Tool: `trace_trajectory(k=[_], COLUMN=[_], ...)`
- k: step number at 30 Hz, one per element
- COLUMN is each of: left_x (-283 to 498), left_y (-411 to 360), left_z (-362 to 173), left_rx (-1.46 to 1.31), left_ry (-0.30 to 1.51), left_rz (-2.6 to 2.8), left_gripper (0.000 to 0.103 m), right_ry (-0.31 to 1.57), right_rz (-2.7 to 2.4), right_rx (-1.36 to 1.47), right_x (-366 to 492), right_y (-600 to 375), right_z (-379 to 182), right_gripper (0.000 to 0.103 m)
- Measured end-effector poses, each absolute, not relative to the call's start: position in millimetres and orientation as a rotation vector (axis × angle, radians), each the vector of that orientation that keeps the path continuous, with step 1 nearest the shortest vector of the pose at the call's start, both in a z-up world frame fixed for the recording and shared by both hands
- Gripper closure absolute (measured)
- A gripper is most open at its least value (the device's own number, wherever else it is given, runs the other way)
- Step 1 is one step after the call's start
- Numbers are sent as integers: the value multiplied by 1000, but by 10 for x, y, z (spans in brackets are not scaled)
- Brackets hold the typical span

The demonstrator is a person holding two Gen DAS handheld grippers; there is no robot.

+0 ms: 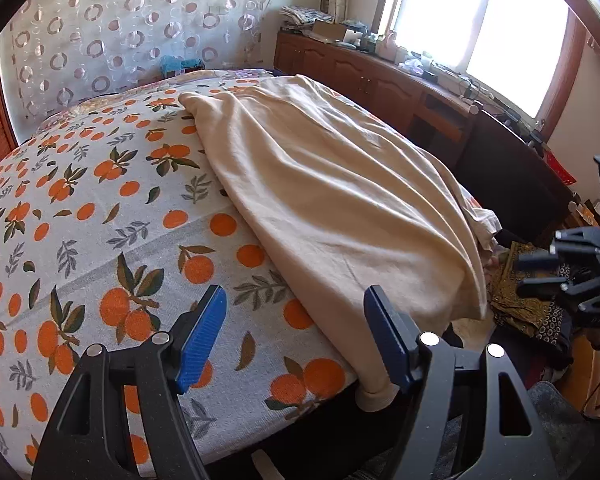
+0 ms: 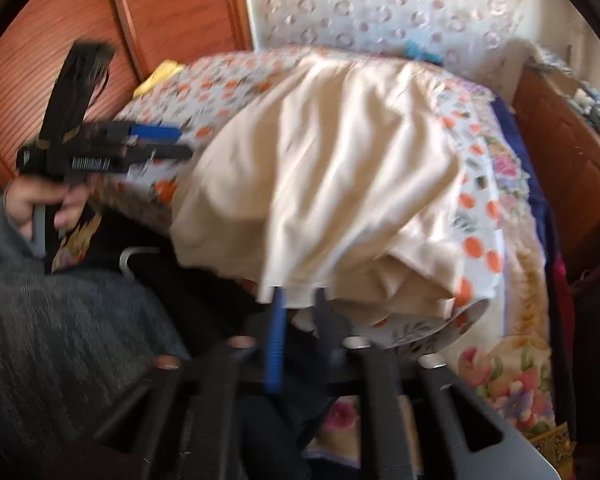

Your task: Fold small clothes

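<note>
on the bed [image 1: 100, 216], my cream garment [image 1: 320, 184] lies doubled over, its near end hanging off the edge; more folds look due. my right hand-held gripper [image 2: 300, 300] pinches its hem, my left hand-held gripper [image 1: 296, 320] is spread, empty.

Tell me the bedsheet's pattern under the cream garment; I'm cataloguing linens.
Oranges with green leaves on the white printed bedsheet, clearest in the left wrist view.

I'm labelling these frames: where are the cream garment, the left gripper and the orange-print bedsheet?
cream garment [image 1: 340, 184]: left wrist view, middle of the cloth.
left gripper [image 1: 296, 336]: left wrist view, midway between fingertips.
orange-print bedsheet [image 1: 100, 220]: left wrist view, bare patch.
</note>
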State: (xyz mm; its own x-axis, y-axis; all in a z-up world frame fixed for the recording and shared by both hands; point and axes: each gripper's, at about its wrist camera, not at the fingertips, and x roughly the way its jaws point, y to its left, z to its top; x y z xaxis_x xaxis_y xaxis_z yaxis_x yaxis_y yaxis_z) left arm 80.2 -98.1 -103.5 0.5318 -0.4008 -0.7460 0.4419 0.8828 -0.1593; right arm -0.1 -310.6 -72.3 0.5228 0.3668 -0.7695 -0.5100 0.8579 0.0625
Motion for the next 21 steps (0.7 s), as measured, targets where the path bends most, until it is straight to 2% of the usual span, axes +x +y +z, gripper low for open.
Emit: trace_trajectory(k=[1,3,9,16,18,21], left_x=[782,751,726,671,616,534], left_y=[-1009,-1066,-1154,-1193,-1198,-1205], left_z=[-1034,-1046,-1112,-1159,-1174,-1201], left_rx=[54,64,79,89,96,108], left_ry=[876,877,896,921,930,944], left_rz=[-507,-524,-535,-538,-546,-554], left_gripper=[30,30,30,30,35,39], right_ry=[852,809,768,827,846,870], right_rz=[508,447,316,279,289,312], right_rx=[-179,-168,-58,-29,-28,-53], right_x=[-23,6,223,456,473,485], right_y=[-3151,-3281,-3503,-3503,-3448,-3410], right_z=[-713,-694,-813,-1019,-991,-995], right_gripper=[51,44,44,44,45,58])
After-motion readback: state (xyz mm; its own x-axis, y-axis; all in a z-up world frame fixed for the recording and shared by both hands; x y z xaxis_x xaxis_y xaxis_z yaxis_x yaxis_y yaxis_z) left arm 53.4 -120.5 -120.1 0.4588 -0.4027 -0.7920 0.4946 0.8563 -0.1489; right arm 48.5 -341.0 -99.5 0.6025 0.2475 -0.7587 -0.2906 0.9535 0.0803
